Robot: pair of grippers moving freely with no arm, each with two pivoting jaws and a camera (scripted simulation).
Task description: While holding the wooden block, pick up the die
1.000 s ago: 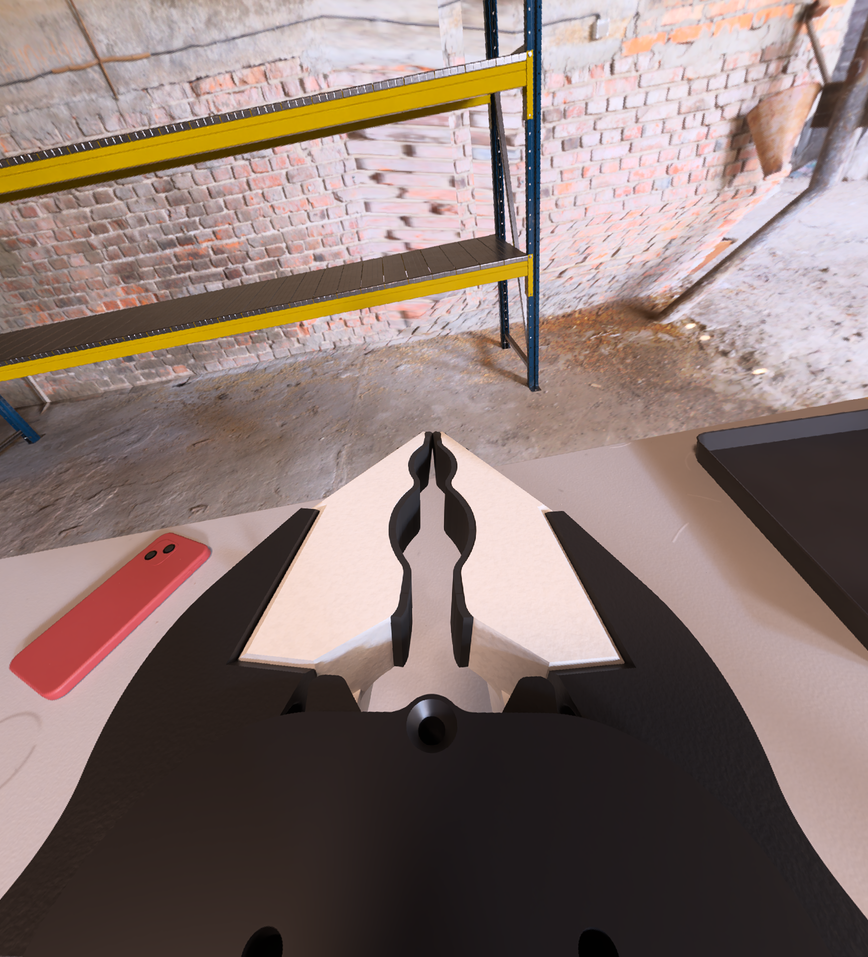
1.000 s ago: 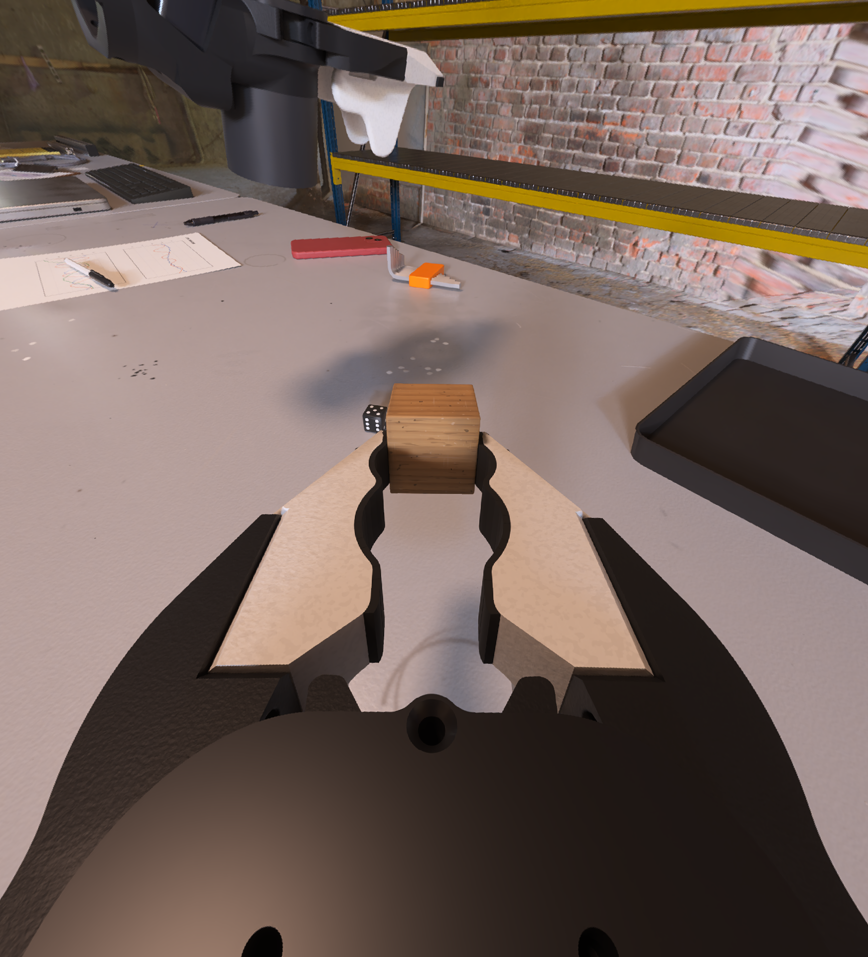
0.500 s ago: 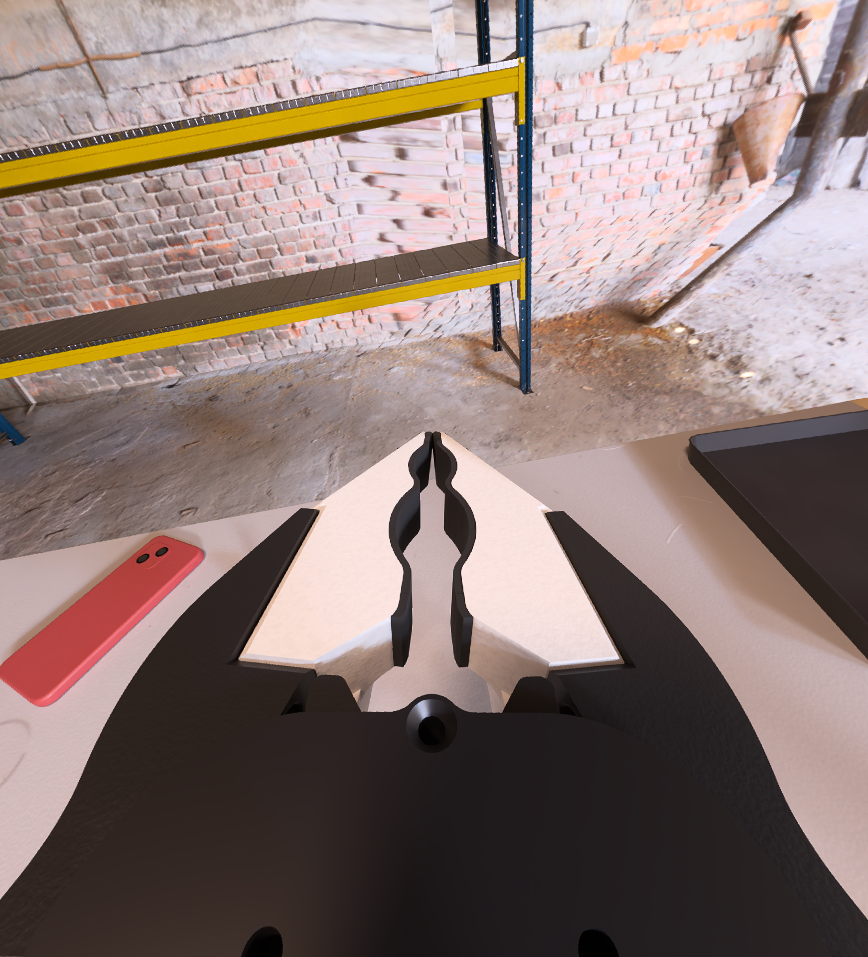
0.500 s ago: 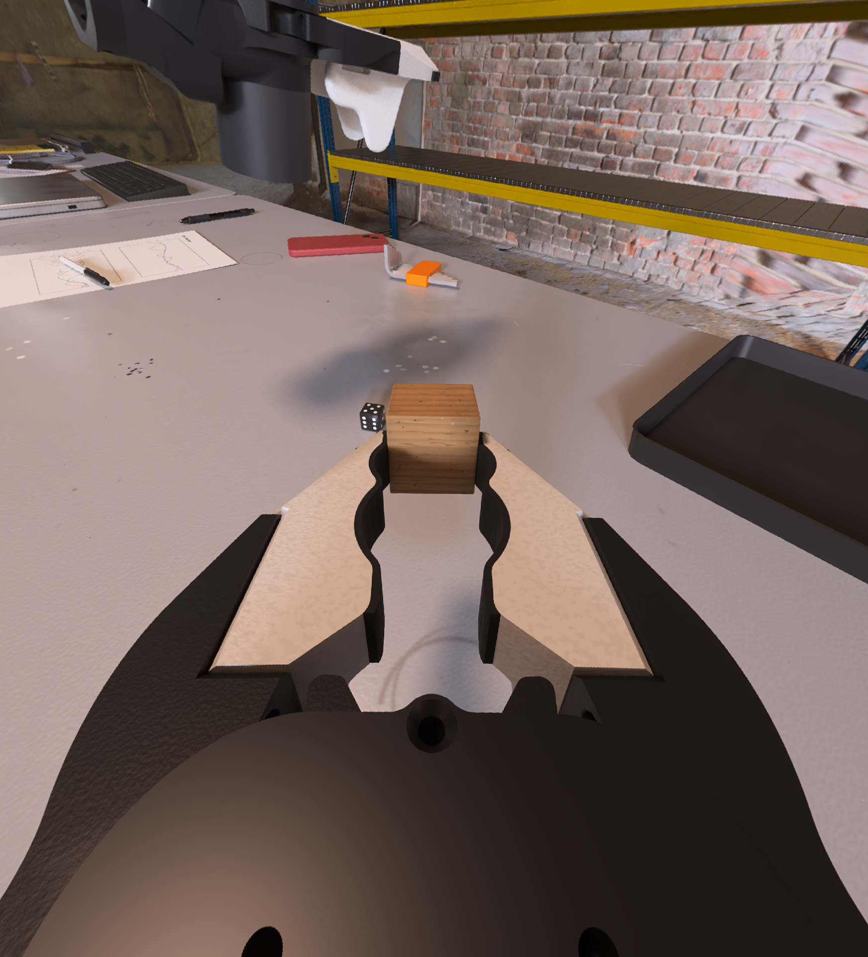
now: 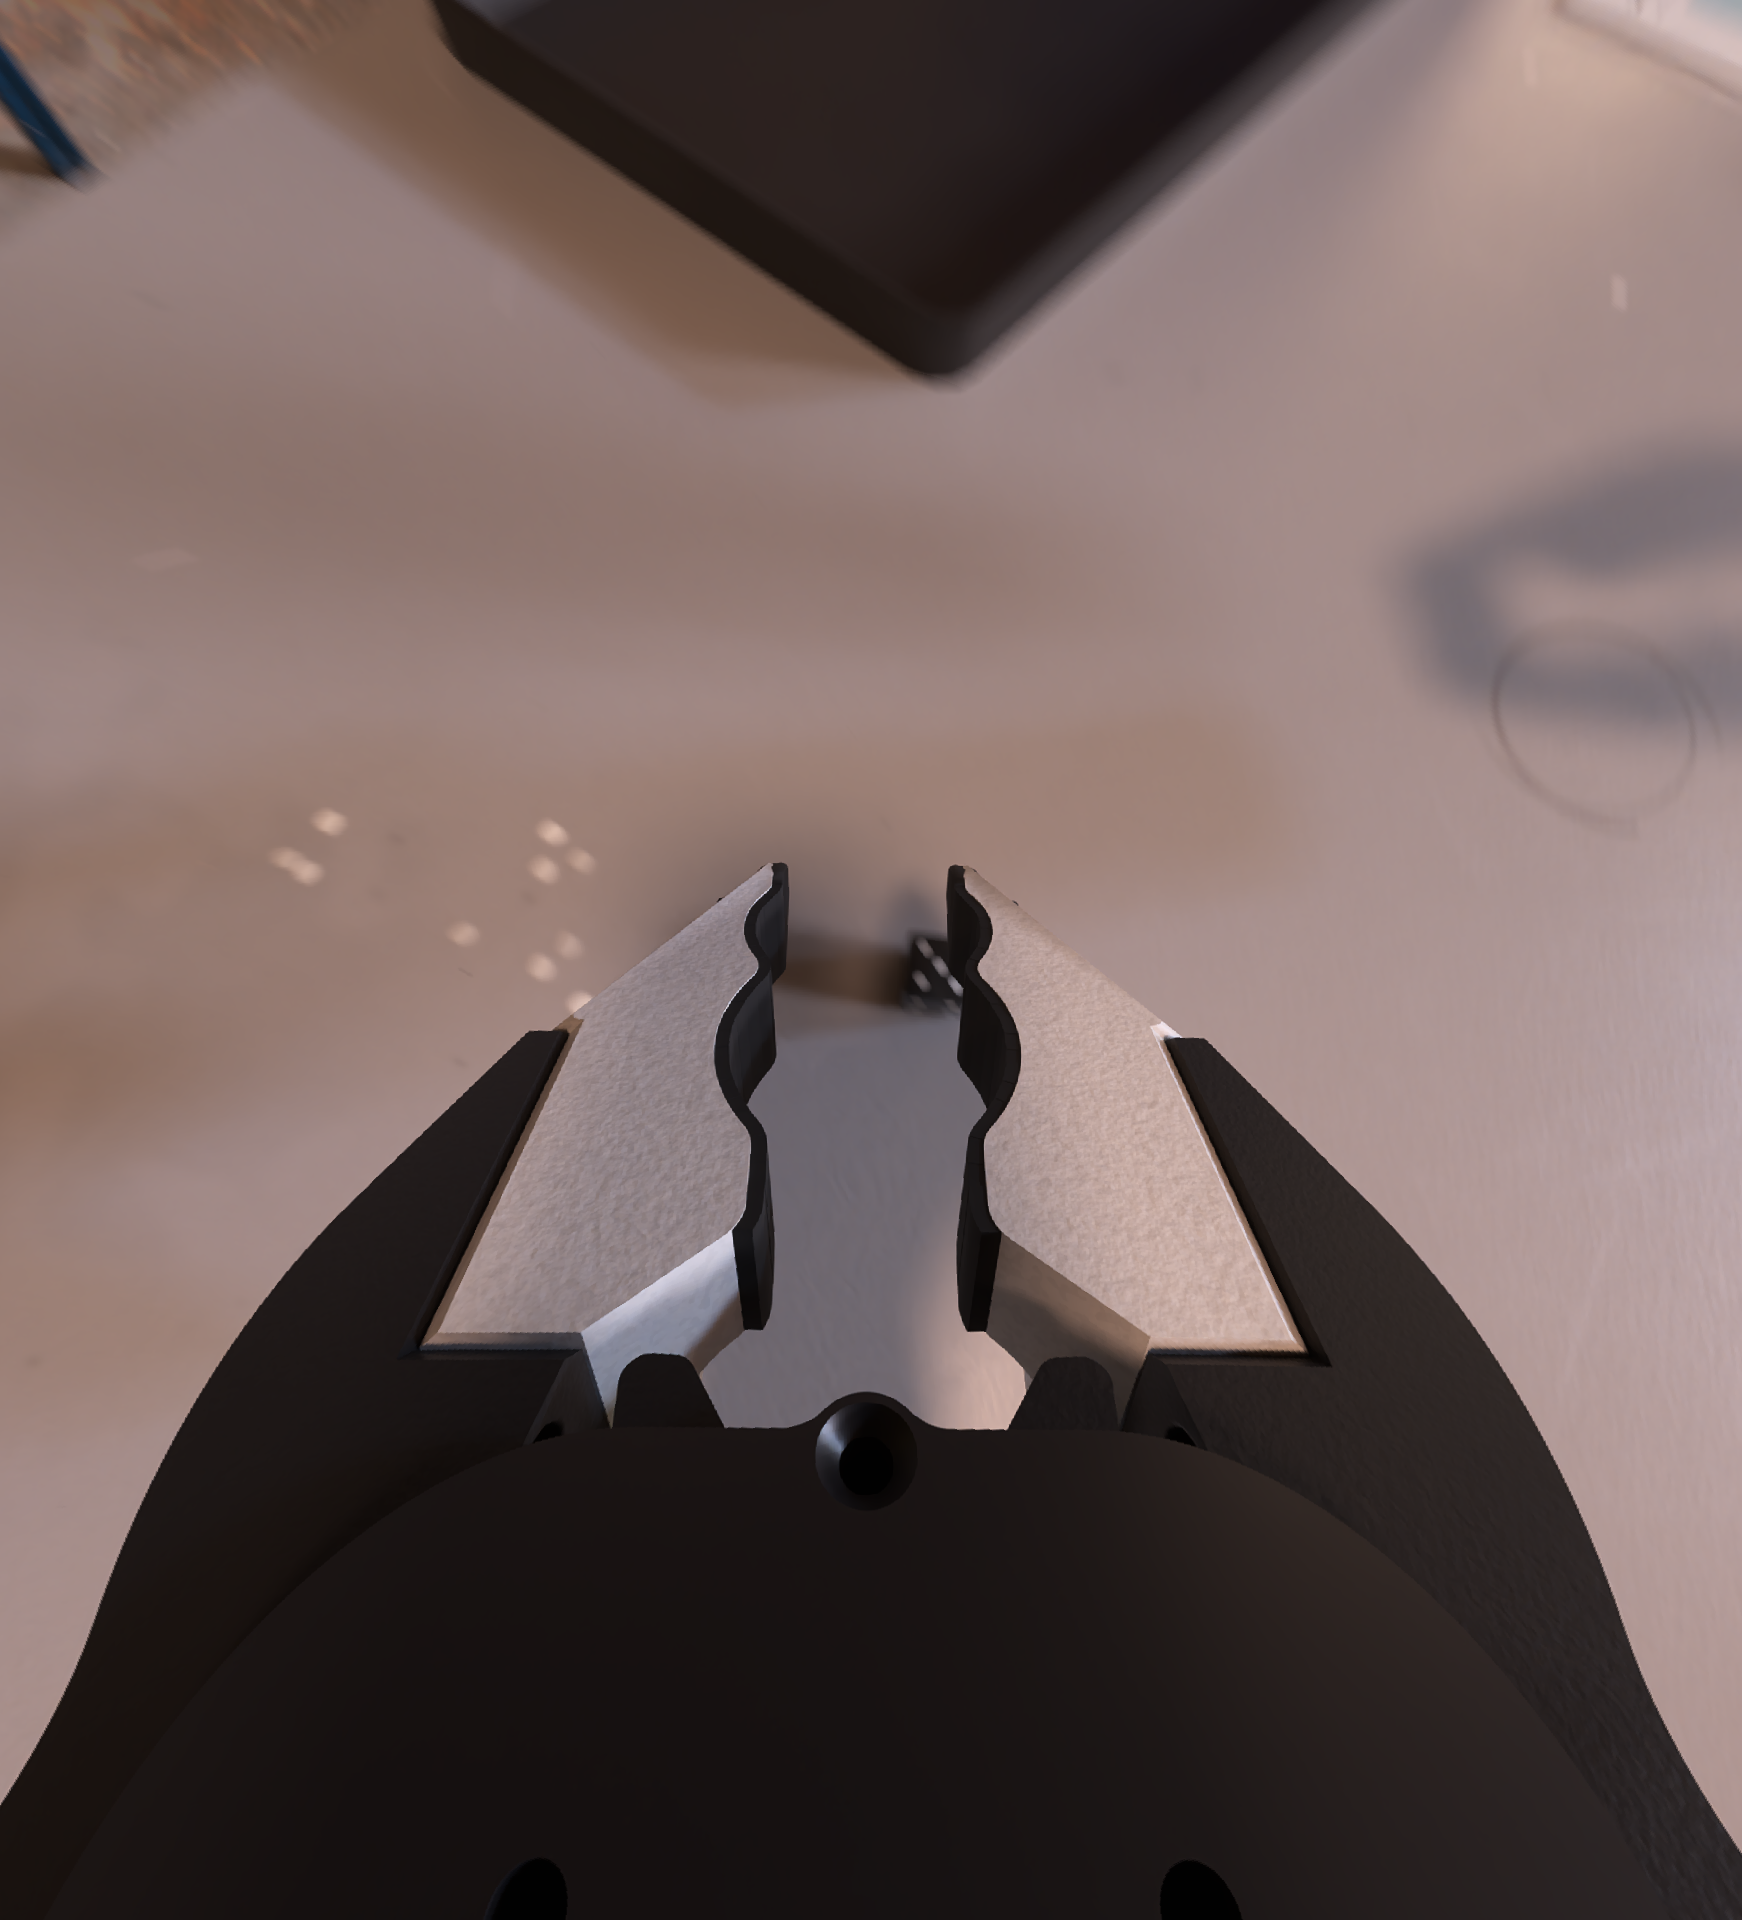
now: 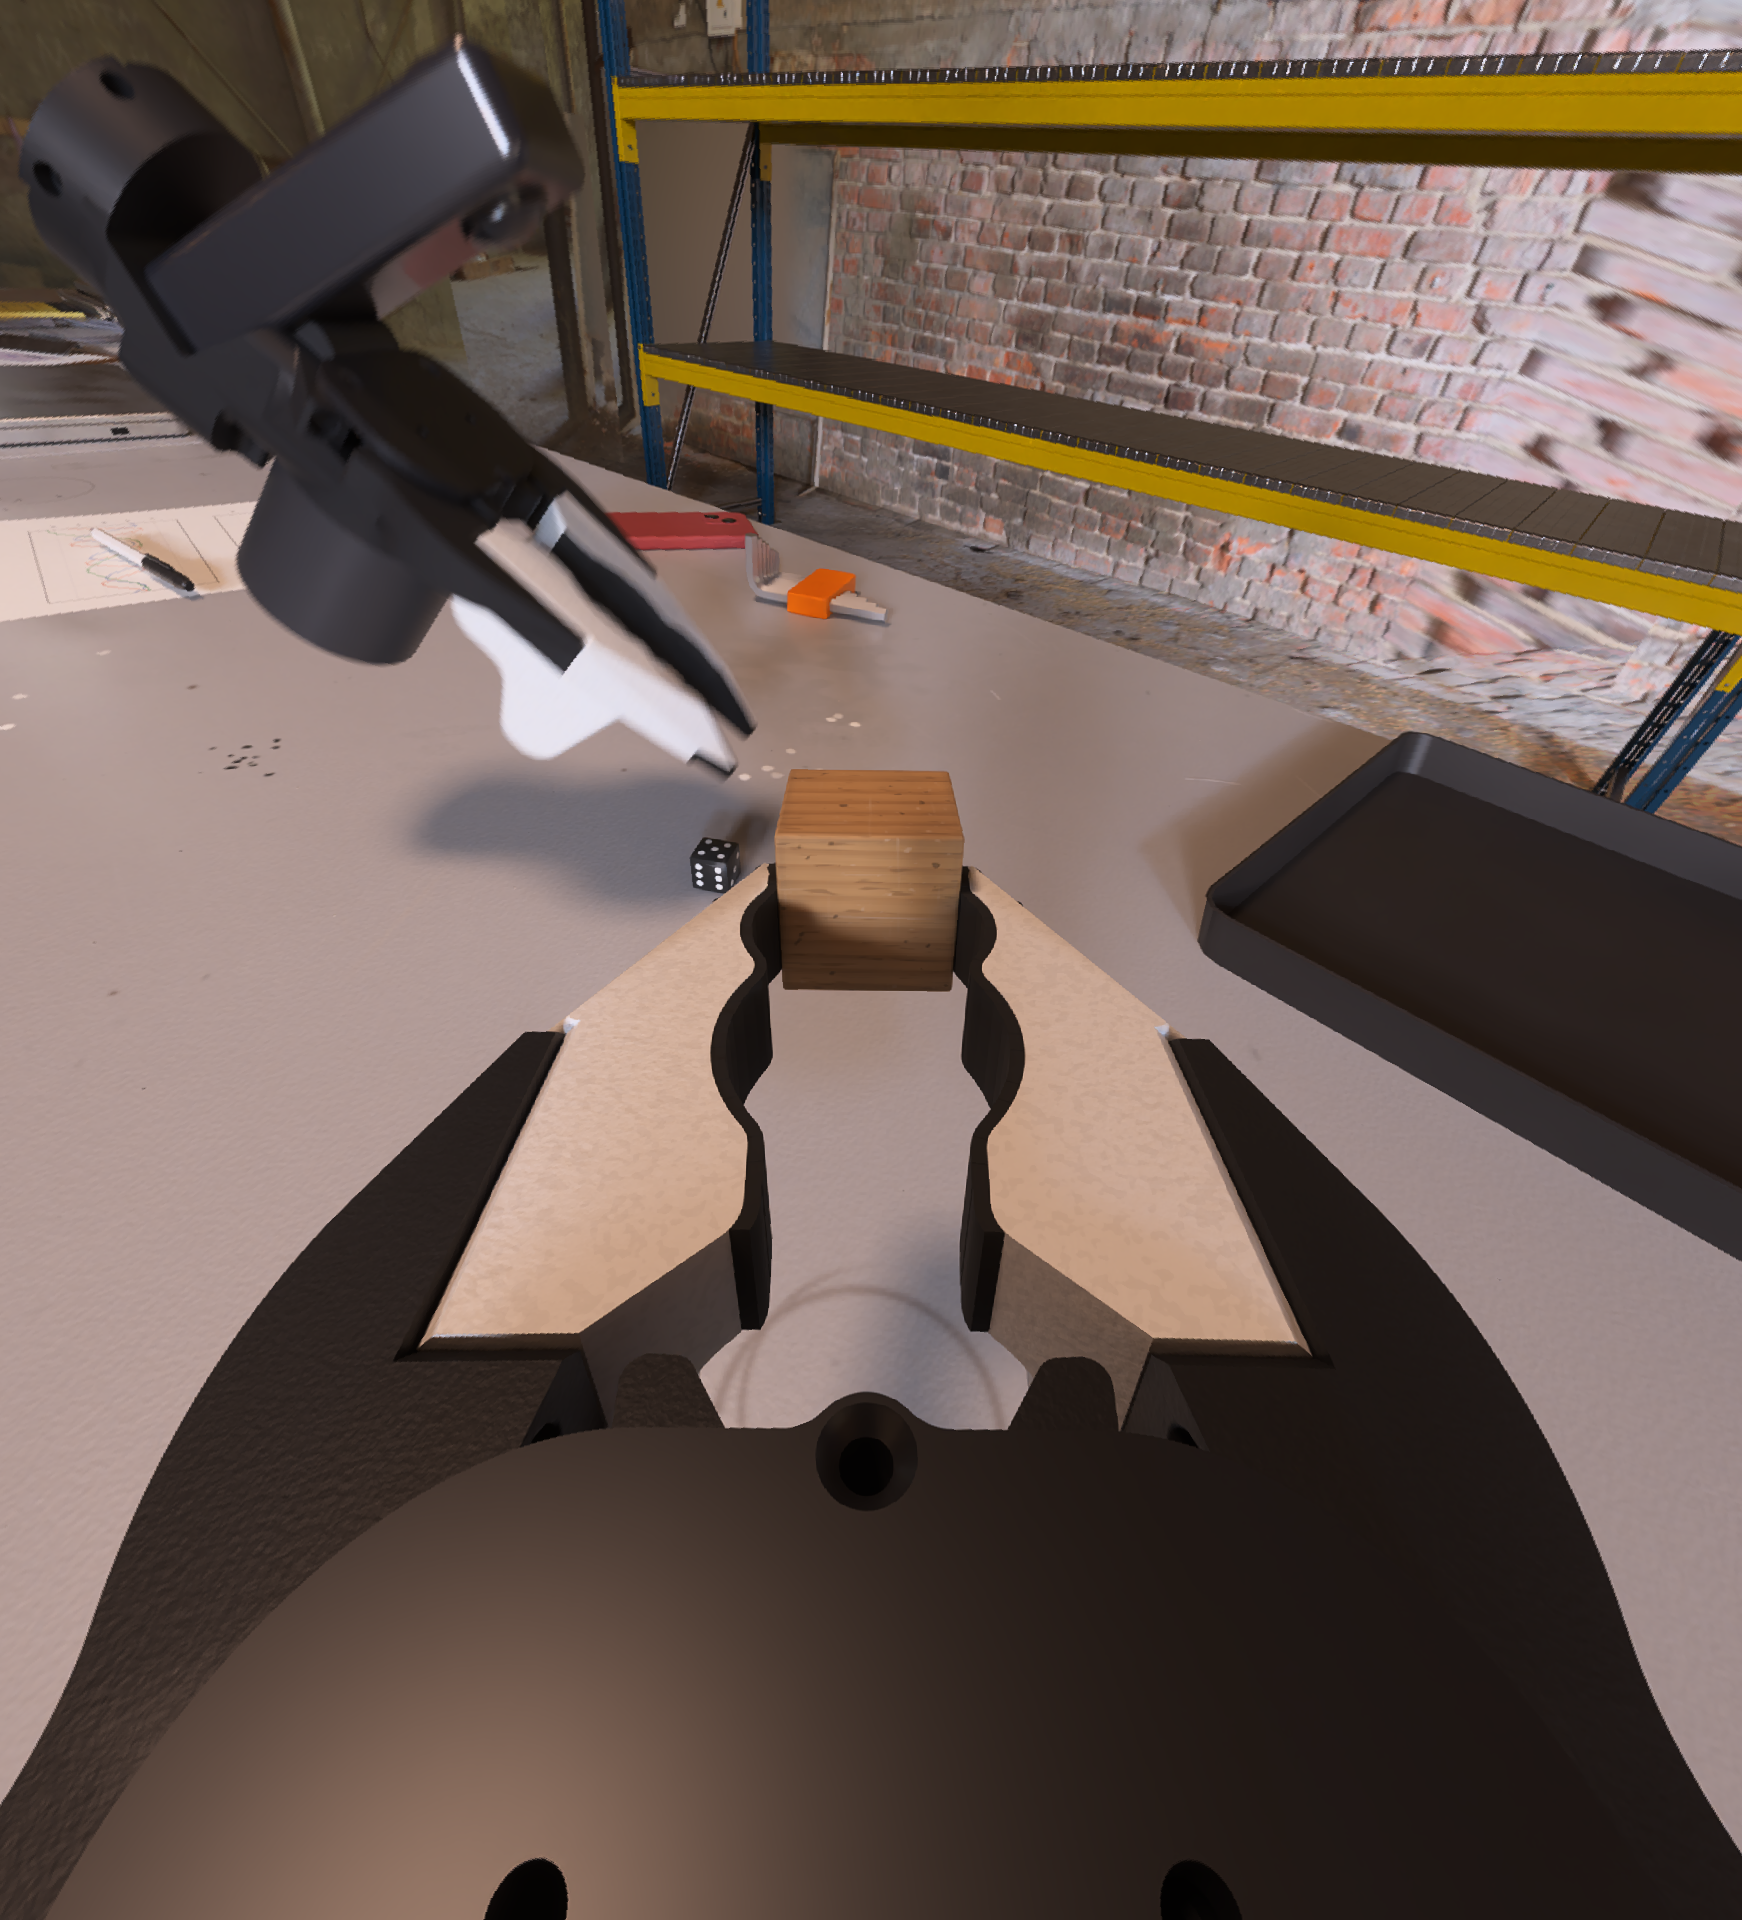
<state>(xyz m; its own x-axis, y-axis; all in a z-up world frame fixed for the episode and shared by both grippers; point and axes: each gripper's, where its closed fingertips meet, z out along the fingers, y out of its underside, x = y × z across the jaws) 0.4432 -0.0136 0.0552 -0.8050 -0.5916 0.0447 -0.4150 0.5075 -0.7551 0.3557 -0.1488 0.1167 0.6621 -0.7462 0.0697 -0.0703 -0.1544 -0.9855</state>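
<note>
Left wrist view: left gripper (image 5: 868, 883) has its fingers spread and nothing between them, pitched down at the table (image 5: 327, 520). The die (image 5: 929, 971) sits on the table just past the tips, a bit toward the right-hand finger, half hidden by it. Dark tray (image 5: 898, 208) further ahead.

Right wrist view: right gripper (image 6: 865, 883) is clamped on the wooden block (image 6: 867, 878). The die (image 6: 714, 864) lies just left of the block, on the table. The left one hangs above it, angled down, so it's the nearer free one.

Changed: a second back the left was pinched together and looking out at the shelving; now it's tipped down and parted. The block grip is the same.
</note>
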